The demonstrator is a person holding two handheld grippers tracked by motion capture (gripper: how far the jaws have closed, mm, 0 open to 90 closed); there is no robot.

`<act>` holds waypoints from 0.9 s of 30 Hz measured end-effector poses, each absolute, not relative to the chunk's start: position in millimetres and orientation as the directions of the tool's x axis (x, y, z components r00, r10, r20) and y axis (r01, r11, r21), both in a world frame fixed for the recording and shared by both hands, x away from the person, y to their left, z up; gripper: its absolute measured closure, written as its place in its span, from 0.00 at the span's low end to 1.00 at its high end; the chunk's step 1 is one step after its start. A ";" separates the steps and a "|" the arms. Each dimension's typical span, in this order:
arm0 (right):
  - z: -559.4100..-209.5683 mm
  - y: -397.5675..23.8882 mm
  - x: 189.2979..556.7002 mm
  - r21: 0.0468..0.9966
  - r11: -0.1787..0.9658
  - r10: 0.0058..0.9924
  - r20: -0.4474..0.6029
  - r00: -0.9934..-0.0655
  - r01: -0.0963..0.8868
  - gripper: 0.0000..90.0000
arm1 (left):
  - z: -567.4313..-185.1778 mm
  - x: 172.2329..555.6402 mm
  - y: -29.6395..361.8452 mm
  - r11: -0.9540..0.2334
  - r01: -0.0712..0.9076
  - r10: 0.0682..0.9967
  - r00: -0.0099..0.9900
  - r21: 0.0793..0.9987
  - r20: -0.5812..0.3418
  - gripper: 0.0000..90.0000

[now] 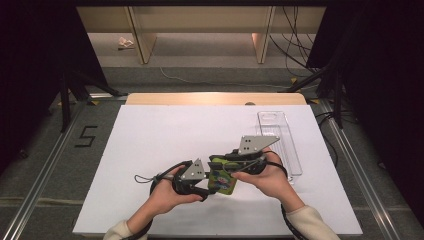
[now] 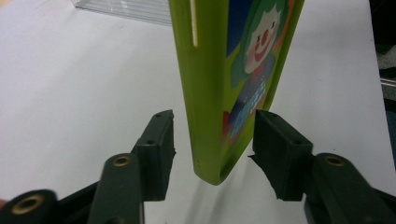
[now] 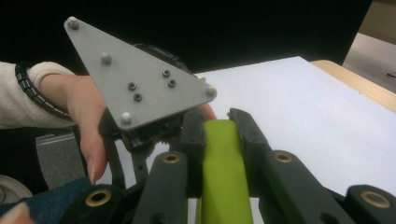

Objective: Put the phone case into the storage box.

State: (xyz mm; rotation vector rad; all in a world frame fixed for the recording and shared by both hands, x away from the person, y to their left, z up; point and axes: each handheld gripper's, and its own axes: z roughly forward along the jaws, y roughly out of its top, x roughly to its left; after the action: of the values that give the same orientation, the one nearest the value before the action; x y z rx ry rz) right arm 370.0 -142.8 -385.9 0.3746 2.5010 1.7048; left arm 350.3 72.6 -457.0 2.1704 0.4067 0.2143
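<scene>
Nearest the person, the right gripper (image 3: 217, 135) is clamped on the one lime-green clown-print case (image 2: 224, 88), holding it on edge above the white table (image 1: 150, 150), seemingly so the other gripper can take it. The left gripper (image 2: 212, 140) straddles its end, jaws apart, not yet touching. Farther off lies one clear plastic tray (image 1: 280, 140).

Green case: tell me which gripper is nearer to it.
Right. The right gripper is clamped on the green case; the left gripper straddles its end, not touching.
</scene>
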 end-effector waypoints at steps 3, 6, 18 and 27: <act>-386.0 -143.0 370.1 0.928 0.341 0.254 0.065 -0.965 0.152 0.86 | -455.9 350.6 73.5 -0.547 0.205 0.358 0.934 0.812 0.005 0.63; -386.2 -143.3 370.5 0.929 0.337 0.257 0.065 -0.964 0.153 0.86 | -456.1 350.6 74.0 -0.550 0.202 0.349 0.937 0.811 0.003 0.69; -386.9 -145.3 372.4 0.936 0.311 0.256 0.087 -0.963 0.167 0.86 | -454.6 352.2 78.9 -0.534 0.196 0.351 0.937 0.822 0.004 0.81; -386.0 -145.7 372.3 0.940 0.298 0.248 0.091 -0.965 0.165 0.86 | -452.7 353.5 81.7 -0.521 0.207 0.356 0.934 0.828 -0.009 0.85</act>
State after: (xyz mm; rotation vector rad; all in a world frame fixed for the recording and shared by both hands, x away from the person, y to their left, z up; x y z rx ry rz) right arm 372.3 -145.7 -386.0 0.3937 2.4721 1.7772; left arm 353.5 81.7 -452.7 2.1359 0.3984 0.1991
